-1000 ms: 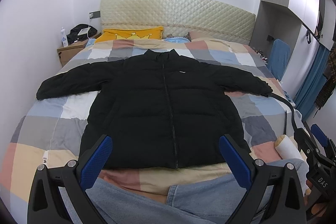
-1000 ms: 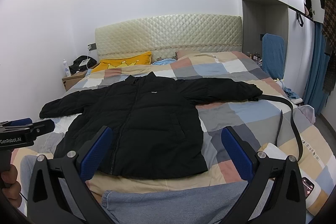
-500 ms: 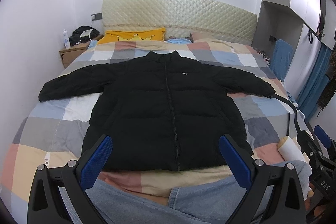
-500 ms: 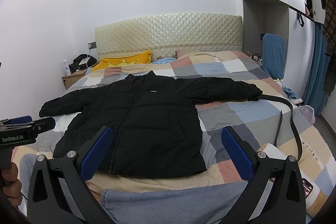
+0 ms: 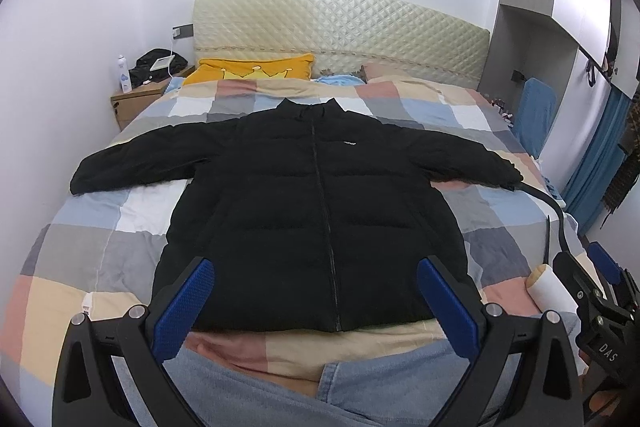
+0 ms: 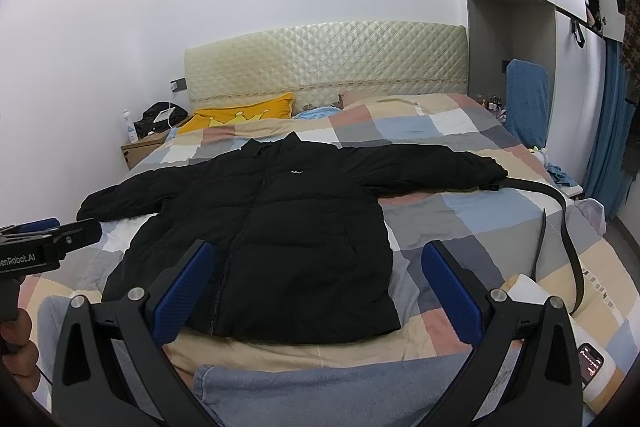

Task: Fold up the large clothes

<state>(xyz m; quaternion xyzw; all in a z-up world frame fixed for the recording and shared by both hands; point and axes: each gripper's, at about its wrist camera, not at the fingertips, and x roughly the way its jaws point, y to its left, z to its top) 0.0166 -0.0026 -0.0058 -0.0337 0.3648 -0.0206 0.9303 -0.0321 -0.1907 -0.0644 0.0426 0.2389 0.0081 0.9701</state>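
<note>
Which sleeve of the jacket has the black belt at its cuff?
The right-hand sleeve of the black jacket: the belt starts by its cuff, while the other sleeve ends on bare quilt.

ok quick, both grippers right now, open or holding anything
left gripper: open, holding nothing, above the jacket hem
right gripper: open, holding nothing

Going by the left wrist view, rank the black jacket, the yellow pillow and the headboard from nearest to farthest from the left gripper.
From the left gripper:
1. Black jacket: spread flat on the bed, its hem just ahead of the fingertips.
2. Yellow pillow: beyond the collar, left of centre.
3. Headboard: against the far wall, behind the pillow.
</note>
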